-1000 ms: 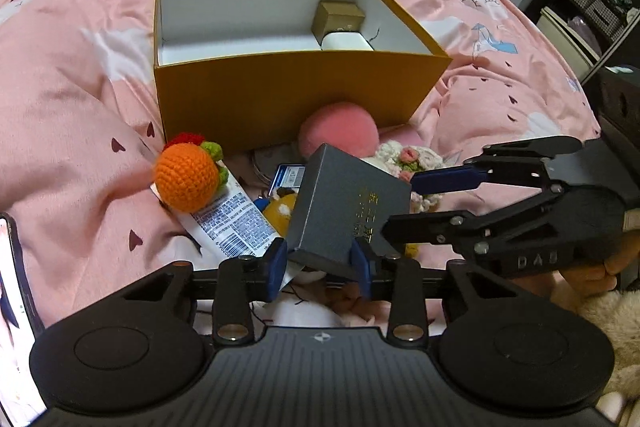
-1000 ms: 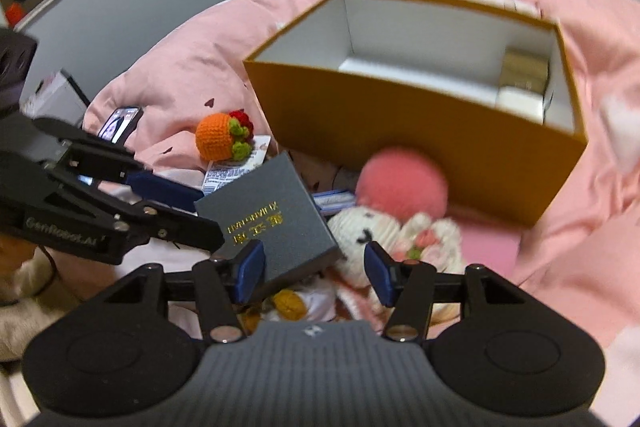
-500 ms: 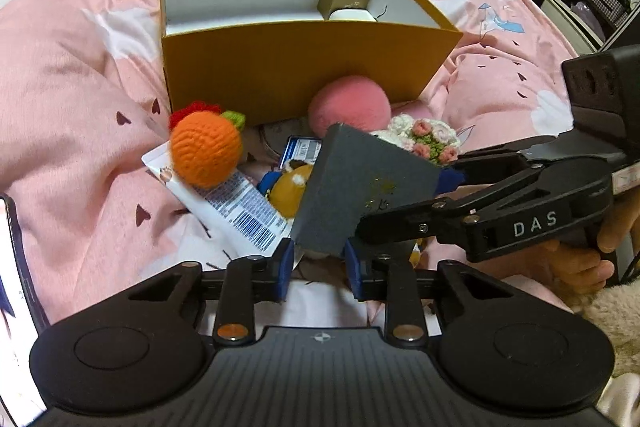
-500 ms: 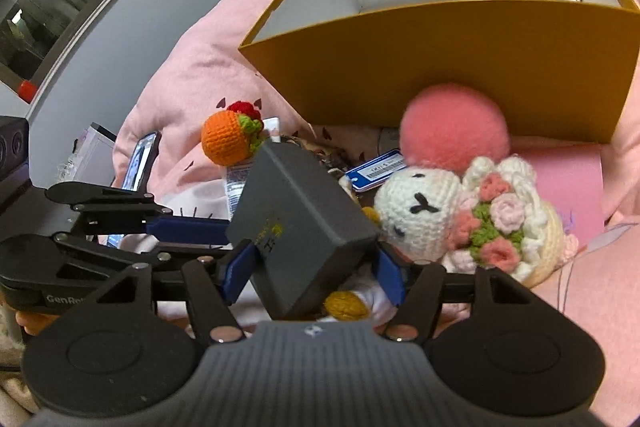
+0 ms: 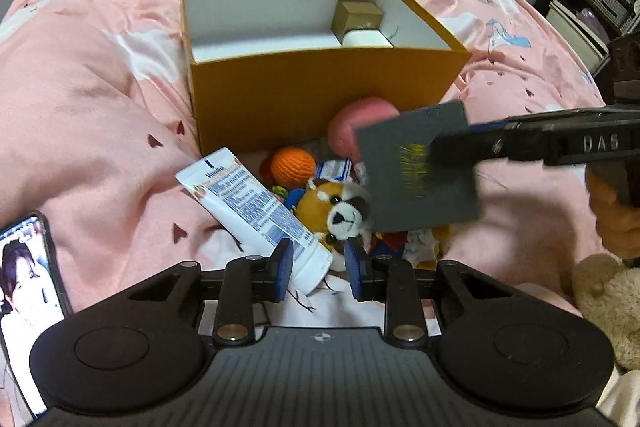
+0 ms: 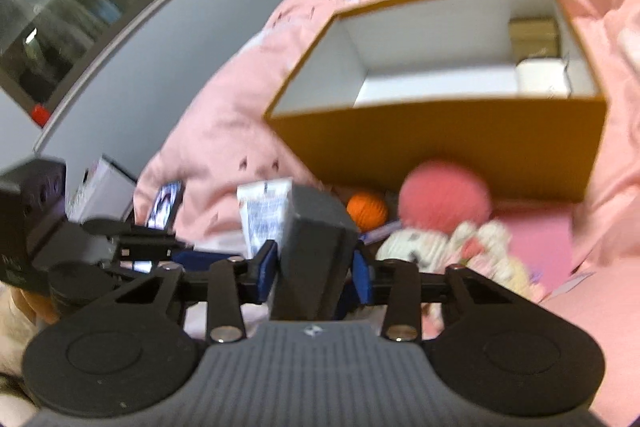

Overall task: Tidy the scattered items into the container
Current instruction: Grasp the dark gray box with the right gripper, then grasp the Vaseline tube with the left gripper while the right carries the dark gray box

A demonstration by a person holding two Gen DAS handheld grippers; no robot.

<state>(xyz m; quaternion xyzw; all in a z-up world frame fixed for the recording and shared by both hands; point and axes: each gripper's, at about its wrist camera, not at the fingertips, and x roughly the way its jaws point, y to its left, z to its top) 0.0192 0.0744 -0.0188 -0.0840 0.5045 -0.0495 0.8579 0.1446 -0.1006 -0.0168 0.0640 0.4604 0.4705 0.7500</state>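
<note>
A pink bedspread (image 5: 100, 99) with white cloud prints carries an open orange cardboard box (image 5: 320, 99) with a white inside. A small gold box (image 5: 357, 15) and a white item (image 5: 368, 38) sit against the box's right inner wall.

The right gripper (image 6: 314, 265) holds a flat dark grey box (image 5: 416, 167) with gold lettering, lifted above the bedspread just in front of the orange box's near right corner. Its jaws are closing, and both blue pads press the grey box's sides.

The left gripper (image 5: 318, 269) hovers low over the clutter with its jaws narrowly apart. The cap end of a white lotion tube (image 5: 252, 207) lies between them; I cannot tell whether the pads touch it.

Against the box's near wall lie a pink pompom (image 6: 444, 201), an orange crocheted ball (image 5: 293, 167), a small fox-like plush (image 5: 336, 207) and a white crocheted bunny with flowers (image 6: 448, 247). A phone (image 5: 28, 291) with a lit screen lies at the bedspread's near left edge.
</note>
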